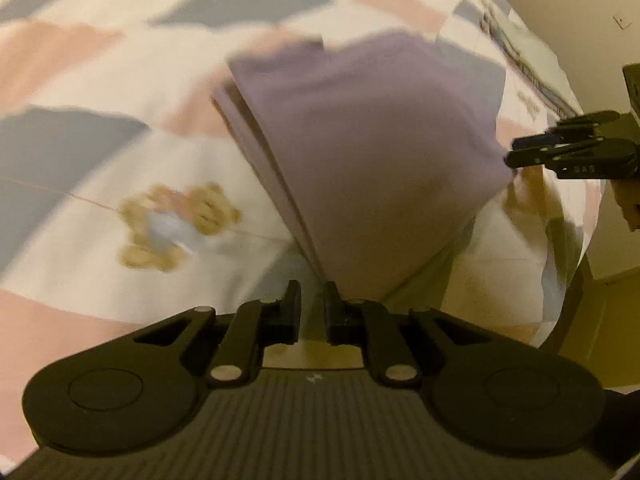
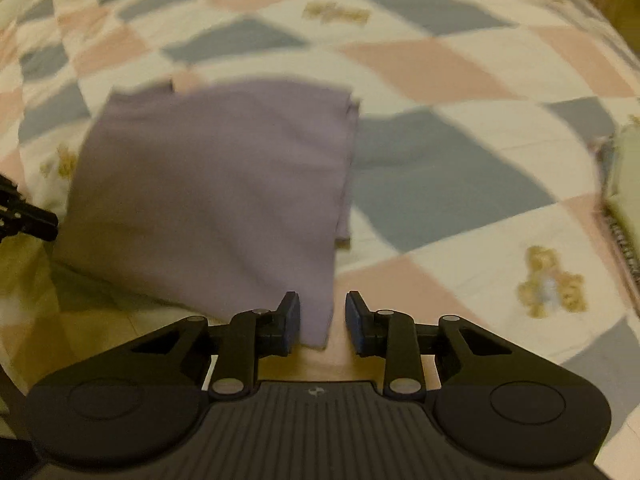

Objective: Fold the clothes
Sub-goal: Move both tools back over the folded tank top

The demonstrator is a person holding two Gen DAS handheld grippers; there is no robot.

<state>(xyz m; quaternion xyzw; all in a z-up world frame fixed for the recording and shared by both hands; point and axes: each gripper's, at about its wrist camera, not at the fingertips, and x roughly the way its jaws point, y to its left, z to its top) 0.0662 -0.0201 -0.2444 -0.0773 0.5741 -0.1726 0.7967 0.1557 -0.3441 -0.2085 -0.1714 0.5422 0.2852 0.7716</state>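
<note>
- Where it lies on the bed, the lilac garment [image 2: 224,184] is folded into a thick, roughly rectangular stack, its layered edges showing along one side in the left wrist view [image 1: 360,152].
- Its near corner hangs down toward the bed's edge and reaches in between the fingers of the right gripper [image 2: 322,320].
- Those fingers stand parted with a clear gap; the cloth corner touches or nearly touches the left pad, while the right pad is apart from it, so nothing is pinched.
- Seen from the left wrist, the left gripper [image 1: 313,308] sits at the other near corner of the stack, its fingers drawn close with only a narrow slit between them; the cloth edge sits right at the right finger, and whether any fabric is caught I cannot tell, since the view is blurred.
- Each gripper shows at the edge of the other's view, just beside the garment.
- Under the garment spreads a quilt [image 2: 440,60] of pink, grey-blue and cream diamonds, printed with teddy bears [image 2: 550,282].
- At the far right of the bed lies a pale green cloth [image 2: 626,184], well apart from the garment.
</note>
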